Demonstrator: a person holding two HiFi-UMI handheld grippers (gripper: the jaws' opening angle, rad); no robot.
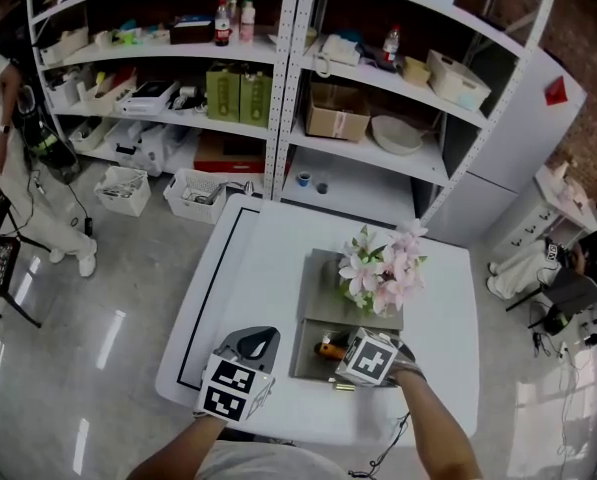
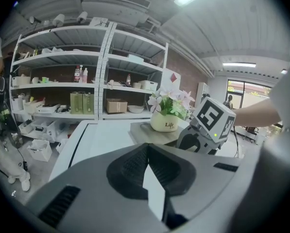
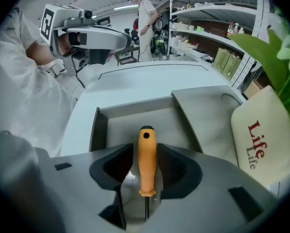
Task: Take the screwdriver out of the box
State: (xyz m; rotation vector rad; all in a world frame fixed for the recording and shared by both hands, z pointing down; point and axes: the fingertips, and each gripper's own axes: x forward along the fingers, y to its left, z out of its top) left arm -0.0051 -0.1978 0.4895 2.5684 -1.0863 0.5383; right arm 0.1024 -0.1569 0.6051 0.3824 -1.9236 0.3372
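The white table [image 1: 263, 268] sits in the middle of the head view, with metal shelves [image 1: 278, 78] across the top of the frame. At the lower middle of the table lies an open grey box [image 1: 306, 360]. Just above it in the frame is a flat grey panel [image 1: 323, 293], and a pot of pink and white flowers [image 1: 383, 268] stands on that panel.

The screwdriver [image 3: 146, 161] lies inside the box. Its orange handle points toward the top of the right gripper view and its thin metal shaft toward the bottom. The right hand-held gripper [image 3: 145, 147] reaches steeply down into the box, and its marker cube covers much of the box's right half in the head view. Its jaws stand apart on either side of the orange handle. A dark gap shows on the handle's left side, so the jaws are not clamped on it.

The left hand-held gripper [image 2: 145, 147] hovers over the table's lower left part in the head view, well clear of the box. Its jaws are pressed together with nothing between them. Its own view looks across the table toward the flower pot and the right gripper's cube.
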